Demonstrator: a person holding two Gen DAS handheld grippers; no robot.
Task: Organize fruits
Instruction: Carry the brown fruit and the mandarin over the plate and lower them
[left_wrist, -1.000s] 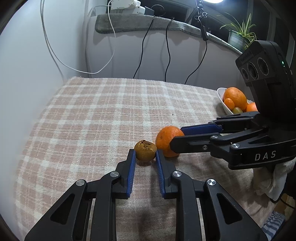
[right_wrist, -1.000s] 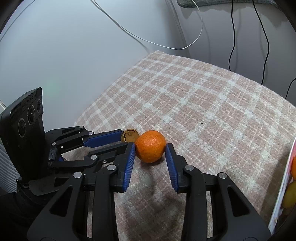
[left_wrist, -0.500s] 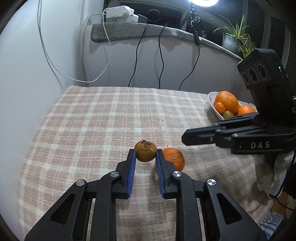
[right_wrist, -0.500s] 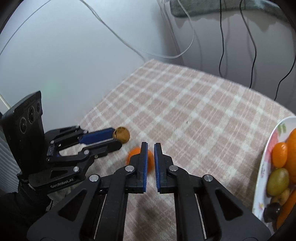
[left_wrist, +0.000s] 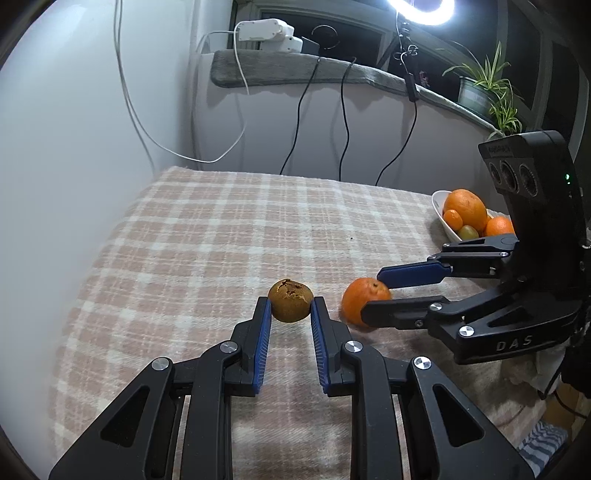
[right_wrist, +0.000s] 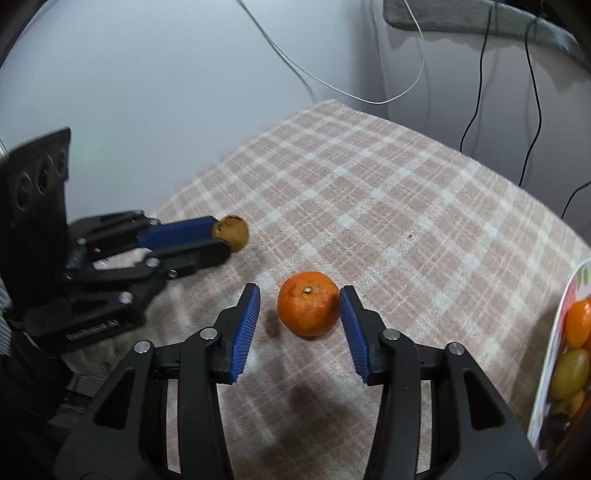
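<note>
- Brown and cracked at the top, a small shrivelled fruit (left_wrist: 290, 305) sits clamped between the blue pads of the left gripper (left_wrist: 289, 309), low over the checked cloth (left_wrist: 221, 240); whether it rests on the cloth or hangs just clear of it cannot be told.
- From the right wrist view the same brown fruit (right_wrist: 233, 232) shows at the tip of the left gripper (right_wrist: 218, 238), well to the left of the orange.
- Orange, with a small stem scar facing up, a mandarin (right_wrist: 308, 303) lies on the cloth between the fingers of the right gripper (right_wrist: 300, 304).
- Its jaws are opening: the right-hand pad is at or just beside the peel, while a clear gap stands between the left-hand pad and the fruit, so the mandarin is not gripped.
- In the left wrist view the mandarin (left_wrist: 364, 301) lies just right of the brown fruit, apart from it, with the right gripper (left_wrist: 373, 291) reaching in from the right around it.
- A white bowl (left_wrist: 441, 218) stands near the far right edge of the cloth, well away from both loose fruits, holding a large orange (left_wrist: 466, 208), smaller orange fruits and a greenish one.
- Black and white cables hang down the wall behind the table, and a potted plant (left_wrist: 487, 88) stands on the ledge above.
</note>
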